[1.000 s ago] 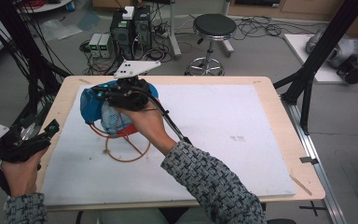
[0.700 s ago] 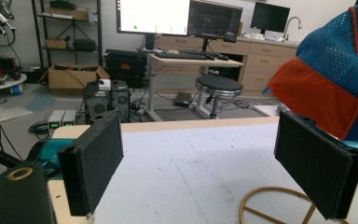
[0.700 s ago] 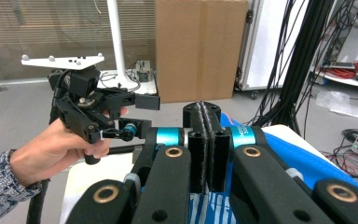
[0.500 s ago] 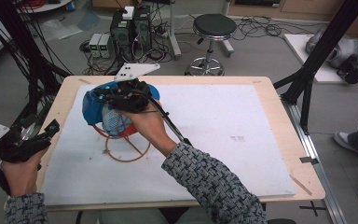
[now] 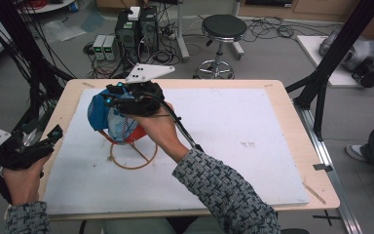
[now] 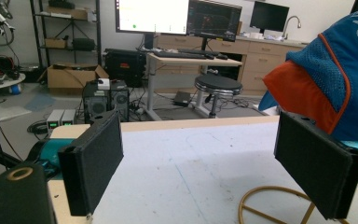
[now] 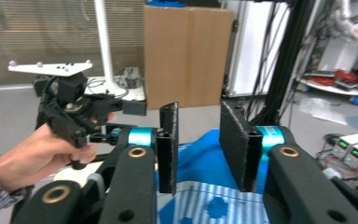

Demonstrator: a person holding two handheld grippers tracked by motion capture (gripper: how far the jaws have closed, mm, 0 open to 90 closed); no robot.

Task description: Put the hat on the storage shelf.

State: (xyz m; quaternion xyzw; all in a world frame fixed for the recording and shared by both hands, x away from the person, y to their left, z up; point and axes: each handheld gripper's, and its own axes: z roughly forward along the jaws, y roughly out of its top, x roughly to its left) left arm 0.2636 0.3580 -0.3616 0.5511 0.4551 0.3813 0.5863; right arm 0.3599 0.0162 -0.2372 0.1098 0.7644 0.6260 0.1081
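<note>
Cloth (image 5: 108,113): blue fabric with an orange panel and a white-and-blue striped part, mesh texture on the blue in the left gripper view (image 6: 340,70), white lettering near the top edge. Bunched and draped over a stand (image 5: 134,155), raised off the surface. Stand: thin gold-brown wire, round ring base lying flat on the white surface with crossing struts rising under the cloth; ring partly exposed in front of the cloth. Position: left half of the surface, toward the far edge.
</note>
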